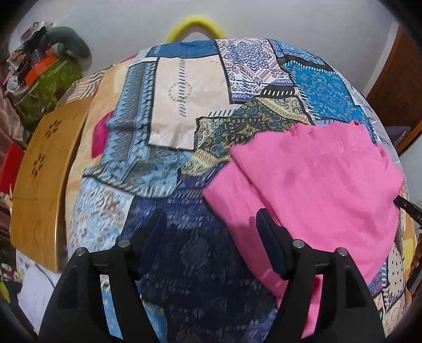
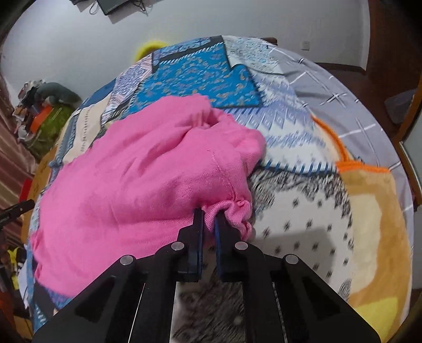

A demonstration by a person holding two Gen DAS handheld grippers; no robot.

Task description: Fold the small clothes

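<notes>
Crumpled pink garment (image 2: 137, 168) on bedspread (image 2: 303, 184)

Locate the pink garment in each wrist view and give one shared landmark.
Left wrist: pink garment fills the right half, beside the open left claw.
Right wrist: it fills the left and centre, its gathered edge pinched in the shut right claw.
Shared landmark: yellow ring beyond the patchwork blanket's far edge.

A patchwork-patterned blue and cream bedspread (image 1: 184, 105) covers the bed. A tan wooden board with flower-shaped cutouts (image 1: 39, 179) stands beside its left edge. Beyond it sits a green patterned bundle (image 1: 47, 87), and a yellow curved hoop (image 1: 195, 25) rises behind the bed.
</notes>
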